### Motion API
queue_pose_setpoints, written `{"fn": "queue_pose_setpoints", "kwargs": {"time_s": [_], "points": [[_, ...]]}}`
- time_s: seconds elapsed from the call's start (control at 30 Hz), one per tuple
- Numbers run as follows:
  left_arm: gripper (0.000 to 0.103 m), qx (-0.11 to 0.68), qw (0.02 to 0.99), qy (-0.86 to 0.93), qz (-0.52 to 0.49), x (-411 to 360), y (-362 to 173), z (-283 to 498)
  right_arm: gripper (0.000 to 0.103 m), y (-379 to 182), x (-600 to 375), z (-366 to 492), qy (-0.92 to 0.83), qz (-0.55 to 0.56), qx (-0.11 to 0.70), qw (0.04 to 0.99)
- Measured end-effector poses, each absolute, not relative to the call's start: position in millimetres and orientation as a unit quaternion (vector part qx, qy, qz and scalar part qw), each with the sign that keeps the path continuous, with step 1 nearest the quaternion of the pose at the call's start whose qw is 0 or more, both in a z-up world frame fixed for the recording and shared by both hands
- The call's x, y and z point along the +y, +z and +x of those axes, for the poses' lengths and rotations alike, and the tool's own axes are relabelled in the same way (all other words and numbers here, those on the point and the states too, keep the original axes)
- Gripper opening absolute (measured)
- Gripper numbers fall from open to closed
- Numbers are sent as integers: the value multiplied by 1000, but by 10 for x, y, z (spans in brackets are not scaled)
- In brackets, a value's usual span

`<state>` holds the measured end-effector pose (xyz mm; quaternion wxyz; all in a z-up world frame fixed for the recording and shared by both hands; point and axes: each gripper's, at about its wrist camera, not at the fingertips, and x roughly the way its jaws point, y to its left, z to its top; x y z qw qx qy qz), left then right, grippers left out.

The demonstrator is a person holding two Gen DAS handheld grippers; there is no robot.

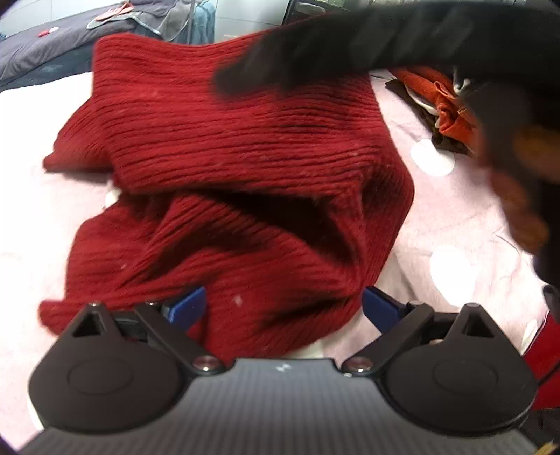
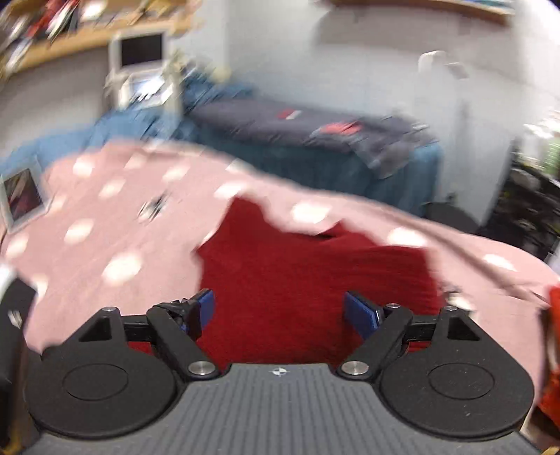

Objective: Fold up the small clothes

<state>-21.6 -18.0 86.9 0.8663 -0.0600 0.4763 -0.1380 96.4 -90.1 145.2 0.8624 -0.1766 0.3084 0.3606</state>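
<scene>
The red ribbed knit garment (image 1: 238, 182) lies rumpled on a surface under a pink cloth with white dots (image 1: 455, 217); whether that surface is a bed or a table cannot be told. The garment is partly doubled over, an upper layer lying across a lower one with a dark hollow between them.

Left hand-held gripper (image 1: 283, 302): jaws wide apart, blue pads clear of each other. The near edge of the garment lies between and beneath them, and nothing is clamped. Whether the left pad touches the knit cannot be told.

Right hand-held gripper (image 2: 278, 309): jaws wide apart, with red knit (image 2: 315, 280) below the gap and nothing pinched. This view is heavily motion-blurred.

Seen only from the left wrist:
- the rib texture and fold lines of the garment;
- a small heap of orange, white and dark clothes (image 1: 444, 105) near the far right of the pink cloth, apart from the red garment;
- a black blurred shape (image 1: 350, 49) crossing the top over the garment's far edge, and a blurred dark and orange form (image 1: 514, 182) at the right; neither can be identified.

Seen only from the right wrist:
- the pink cloth's far edge, with the garment reaching close to it;
- a second bed with a grey cover (image 2: 315, 129) and blue valance beyond it;
- a wooden shelf (image 2: 87, 31) and a white screen unit (image 2: 140, 66) against the wall;
- a framed picture (image 2: 22, 197) at the left edge of the cloth.
</scene>
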Motion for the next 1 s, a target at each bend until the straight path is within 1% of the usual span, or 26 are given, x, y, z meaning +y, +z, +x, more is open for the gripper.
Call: {"fn": "queue_pose_setpoints", "kwargs": {"time_s": [0.1,0.17,0.2,0.23,0.27,0.33,0.37,0.43,0.53,0.67,0.87,0.93,0.97,1.0], "points": [[101,480,865,-133,-57,-42,889,-336,103,1188,-695,933,353,-249,319,844],[101,484,863,-121,-75,86,904,-381,103,1054,-661,866,333,-287,289,850],[101,483,863,-112,-91,167,918,-401,103,1029,-696,845,325,-287,275,858],[101,481,864,-106,-103,231,932,-412,44,1045,-766,835,310,-275,263,871],[101,479,865,-99,-112,289,950,-418,19,1098,-873,839,301,-253,254,884],[101,475,868,-88,-115,355,988,-424,17,1222,-1152,875,297,-170,254,905],[101,474,869,-86,-113,396,1033,-426,16,1275,-1286,861,286,-150,247,913],[101,470,872,-81,-109,404,1077,-381,16,1382,-1594,732,261,-130,224,930],[102,465,874,-87,-111,368,1132,-347,15,1494,-2120,491,213,-101,216,948],[102,459,878,-91,-100,284,1162,-303,14,1516,-2876,132,144,-58,245,957],[102,452,883,-94,-87,199,1233,-201,13,1355,-3449,-225,56,-42,312,948],[102,450,883,-99,-85,161,1260,-188,9,1330,-3540,-325,43,-35,323,945],[102,450,883,-101,-83,143,1260,-186,5,1342,-3560,-367,34,-41,327,944],[102,451,883,-103,-80,116,1261,-187,5,1361,-3604,-420,22,-46,327,944]]}}
